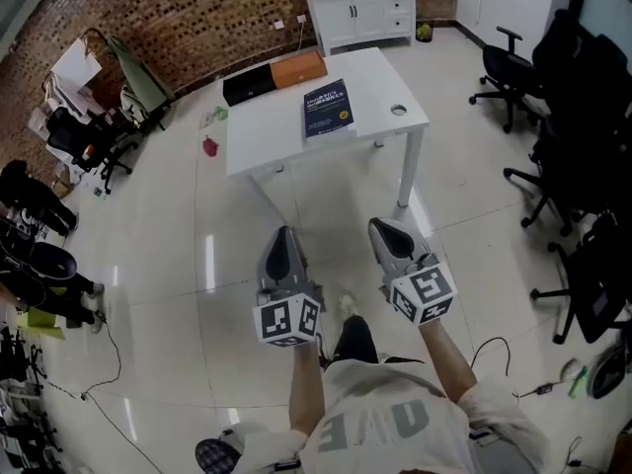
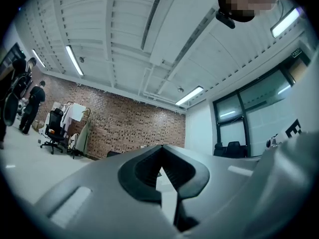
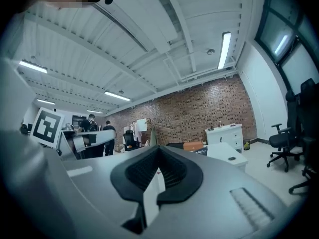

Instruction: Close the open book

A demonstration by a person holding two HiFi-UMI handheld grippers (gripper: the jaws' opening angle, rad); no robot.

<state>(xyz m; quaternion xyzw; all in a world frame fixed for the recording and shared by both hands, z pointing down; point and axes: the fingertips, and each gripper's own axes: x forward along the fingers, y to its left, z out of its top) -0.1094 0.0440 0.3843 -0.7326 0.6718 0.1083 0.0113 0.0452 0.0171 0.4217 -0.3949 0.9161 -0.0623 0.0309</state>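
A dark blue book [image 1: 327, 108] lies flat with its cover shut on the white table [image 1: 267, 136], seen in the head view. It also shows as a dark sliver [image 3: 202, 152] in the right gripper view. Both grippers hang over the floor, well short of the table's near edge. My left gripper [image 1: 284, 233] has its jaws together and holds nothing; its tips [image 2: 160, 148] meet in its own view. My right gripper [image 1: 380, 225] is likewise shut and empty, its jaws meeting at the tip [image 3: 159, 149].
A black box [image 1: 249, 85] and an orange box [image 1: 299, 69] sit at the table's far edge. A white cabinet [image 1: 360, 8] stands against the brick wall behind. Black office chairs [image 1: 563, 117] line the right side. Chairs, bags and a clothes rack [image 1: 118, 77] crowd the left.
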